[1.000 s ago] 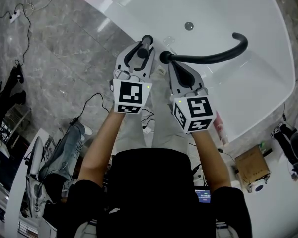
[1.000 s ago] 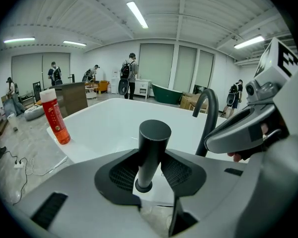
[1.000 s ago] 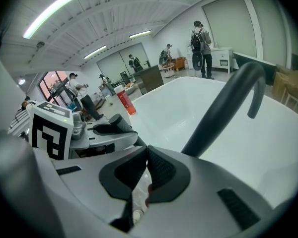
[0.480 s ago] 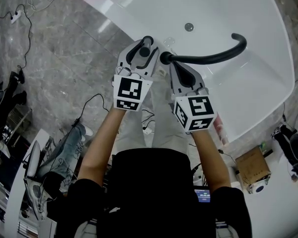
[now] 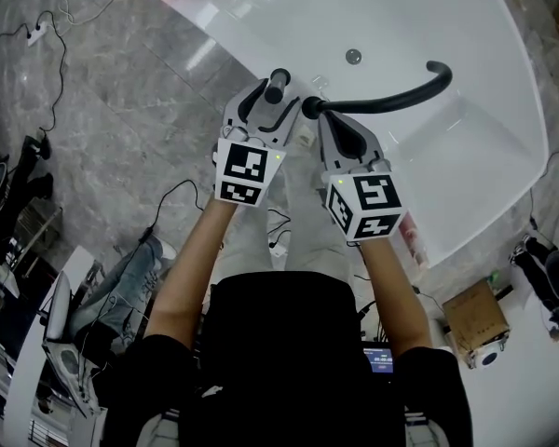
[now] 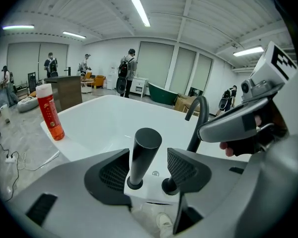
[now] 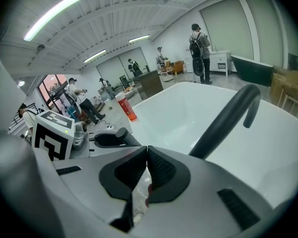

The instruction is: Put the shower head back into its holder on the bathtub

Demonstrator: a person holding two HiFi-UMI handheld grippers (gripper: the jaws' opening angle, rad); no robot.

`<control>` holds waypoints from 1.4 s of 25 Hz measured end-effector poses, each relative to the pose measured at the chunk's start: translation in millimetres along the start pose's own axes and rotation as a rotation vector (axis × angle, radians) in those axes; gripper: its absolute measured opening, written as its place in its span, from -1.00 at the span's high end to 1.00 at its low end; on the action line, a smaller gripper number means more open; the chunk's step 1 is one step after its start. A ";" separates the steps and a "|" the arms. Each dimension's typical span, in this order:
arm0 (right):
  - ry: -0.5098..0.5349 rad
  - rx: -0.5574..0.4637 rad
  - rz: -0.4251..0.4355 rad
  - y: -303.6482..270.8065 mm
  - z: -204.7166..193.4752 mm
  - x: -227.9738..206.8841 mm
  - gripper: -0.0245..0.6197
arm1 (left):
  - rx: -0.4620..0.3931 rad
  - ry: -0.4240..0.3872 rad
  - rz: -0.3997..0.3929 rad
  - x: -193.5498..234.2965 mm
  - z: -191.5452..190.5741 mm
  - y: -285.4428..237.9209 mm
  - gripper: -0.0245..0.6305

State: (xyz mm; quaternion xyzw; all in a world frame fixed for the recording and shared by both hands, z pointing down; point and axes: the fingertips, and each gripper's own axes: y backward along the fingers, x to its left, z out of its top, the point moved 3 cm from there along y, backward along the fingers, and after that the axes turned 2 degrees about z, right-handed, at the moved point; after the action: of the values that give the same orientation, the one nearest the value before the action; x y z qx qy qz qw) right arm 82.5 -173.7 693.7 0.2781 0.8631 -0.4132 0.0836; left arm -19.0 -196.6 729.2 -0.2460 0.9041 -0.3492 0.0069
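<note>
Jaws of my left gripper (image 6: 148, 170) were opening, shower head (image 6: 145, 150) upright btwn them in its holder (image 6: 135, 184); right gripper (image 7: 145, 157), farther off, was clenched empty.

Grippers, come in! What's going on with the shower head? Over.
Left gripper jaws opening, pads off the shower head between them. Shower head upright in its holder. Right gripper shut, empty. Black spout alongside, not touching the shower head.
</note>
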 end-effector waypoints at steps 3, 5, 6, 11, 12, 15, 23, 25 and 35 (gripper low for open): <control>0.007 -0.014 -0.004 7.8 7.7 6.6 0.86 | -0.009 -0.001 -0.003 0.1 4.7 11.9 0.20; 0.013 -0.025 -0.004 13.3 14.1 12.6 0.86 | -0.025 -0.007 -0.005 0.8 9.9 22.3 0.21; 0.017 -0.030 -0.003 16.3 17.9 15.9 0.86 | -0.030 -0.008 -0.008 1.0 12.7 28.3 0.21; 0.051 -0.065 -0.002 33.0 42.6 31.1 0.86 | -0.040 -0.003 -0.019 -1.2 29.0 59.4 0.28; 0.056 -0.076 -0.004 35.2 48.0 34.2 0.86 | -0.046 -0.007 -0.019 -0.7 33.2 64.7 0.31; 0.073 -0.102 -0.009 44.5 60.0 46.9 0.86 | -0.067 -0.023 -0.015 -1.0 45.6 82.9 0.44; 0.128 -0.154 -0.028 82.7 88.3 79.7 0.86 | -0.117 -0.057 -0.023 -4.1 89.1 134.4 0.79; 0.139 -0.167 -0.037 92.3 94.8 87.0 0.86 | -0.141 -0.059 -0.033 -5.3 101.9 149.9 0.83; 0.196 -0.286 -0.081 151.7 133.8 121.8 0.86 | -0.273 -0.111 -0.044 -26.7 161.5 221.9 0.88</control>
State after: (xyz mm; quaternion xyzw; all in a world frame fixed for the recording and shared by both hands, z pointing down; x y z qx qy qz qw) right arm 53.1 -148.8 460.7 0.2673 0.9276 -0.2601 0.0212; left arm -63.4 -145.1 461.9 -0.2830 0.9359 -0.2092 0.0156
